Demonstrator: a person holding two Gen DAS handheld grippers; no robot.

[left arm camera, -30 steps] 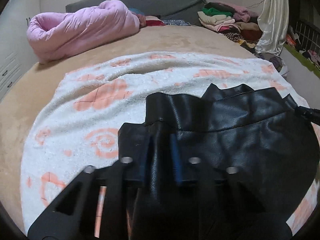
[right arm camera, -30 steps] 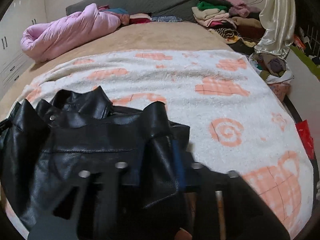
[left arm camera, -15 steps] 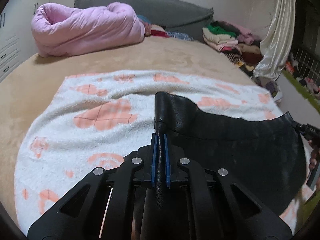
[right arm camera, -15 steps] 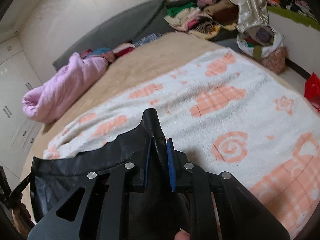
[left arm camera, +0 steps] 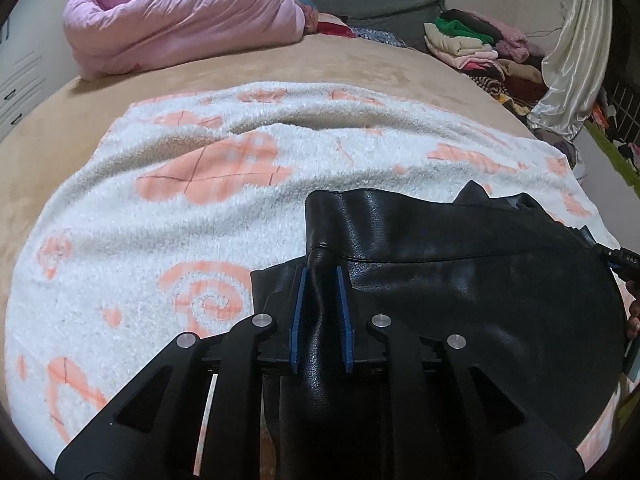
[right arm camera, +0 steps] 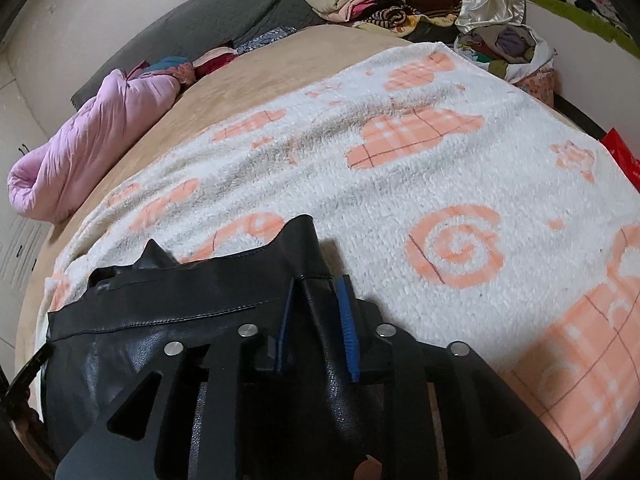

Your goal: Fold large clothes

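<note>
Leather jacket (left arm camera: 460,300) hangs clamped between both hand-held grippers, left (left arm camera: 320,280) and right (right arm camera: 316,292), over the white blanket (left arm camera: 160,208). Only the right view shows a red bag (right arm camera: 624,160).

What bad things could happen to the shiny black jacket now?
The black jacket looks smooth, and each gripper pinches only a narrow bunch: left gripper, right gripper. One side might slip out and the fold would go crooked. The collar is bunched up behind, so it may crease. The jacket might also drag the fluffy blanket into wrinkles.
</note>
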